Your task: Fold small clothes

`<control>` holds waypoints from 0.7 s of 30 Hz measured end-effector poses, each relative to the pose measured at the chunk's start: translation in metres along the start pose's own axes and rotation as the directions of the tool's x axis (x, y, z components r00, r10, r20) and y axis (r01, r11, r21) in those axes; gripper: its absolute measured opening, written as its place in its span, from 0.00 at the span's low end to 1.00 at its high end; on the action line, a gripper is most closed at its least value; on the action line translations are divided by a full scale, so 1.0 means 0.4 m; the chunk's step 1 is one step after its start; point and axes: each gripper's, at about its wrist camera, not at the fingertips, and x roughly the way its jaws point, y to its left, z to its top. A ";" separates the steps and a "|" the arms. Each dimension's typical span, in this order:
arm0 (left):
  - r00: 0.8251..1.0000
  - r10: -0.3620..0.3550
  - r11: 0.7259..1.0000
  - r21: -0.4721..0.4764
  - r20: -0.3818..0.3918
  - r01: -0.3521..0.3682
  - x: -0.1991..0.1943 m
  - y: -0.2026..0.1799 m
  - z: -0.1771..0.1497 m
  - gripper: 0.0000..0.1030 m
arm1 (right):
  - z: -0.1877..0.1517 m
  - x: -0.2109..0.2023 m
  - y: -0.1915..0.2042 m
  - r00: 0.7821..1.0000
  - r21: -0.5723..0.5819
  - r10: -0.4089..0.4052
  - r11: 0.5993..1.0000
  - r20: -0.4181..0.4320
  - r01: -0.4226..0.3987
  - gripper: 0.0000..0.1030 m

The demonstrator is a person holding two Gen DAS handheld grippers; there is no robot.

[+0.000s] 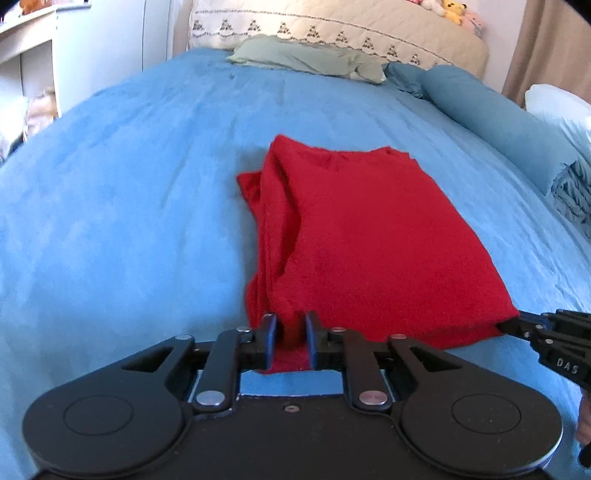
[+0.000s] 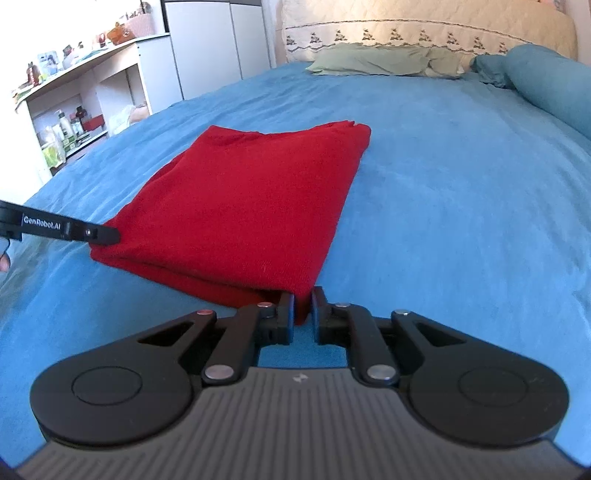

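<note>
Blue bedspread (image 1: pixel 129 206) covers the bed, and a folded red garment (image 1: pixel 362 236) lies near its middle. Its long axis runs from the near edge toward the headboard (image 2: pixel 424 33), the near end pointing at the two tools. From the left wrist view, bunched folds show along the garment's left side, and plush toys (image 1: pixel 452 9) sit atop the headboard; the right view misses both. That right view instead shows cluttered white shelves (image 2: pixel 74 110) beside the bed. Left hand-held gripper (image 1: pixel 291 334) is clamped on the garment's near-left corner, red cloth pinched between its blue pads. Right hand-held gripper (image 2: pixel 303 308) grips the near-right corner, fingers nearly together on the cloth.
</note>
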 end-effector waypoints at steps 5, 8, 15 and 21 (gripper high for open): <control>0.999 0.035 0.998 0.045 0.038 -0.037 -0.055 0.012 0.029 0.37 | 0.032 -0.040 -0.008 0.999 -0.032 0.036 0.999 0.010 -0.036 0.31; 0.995 0.045 0.996 0.067 0.090 -0.051 -0.108 0.009 0.069 0.76 | 0.066 -0.085 -0.006 0.998 -0.072 0.034 0.997 0.049 -0.030 0.63; 0.993 -0.089 0.994 0.075 0.073 0.084 -0.143 0.014 0.212 1.00 | 0.214 -0.166 -0.036 0.992 -0.084 0.074 0.994 0.098 -0.066 1.00; 0.985 -0.161 0.987 -0.014 -0.064 0.161 -0.005 0.068 0.306 1.00 | 0.345 -0.066 -0.112 0.988 0.056 0.125 0.991 -0.090 -0.120 1.00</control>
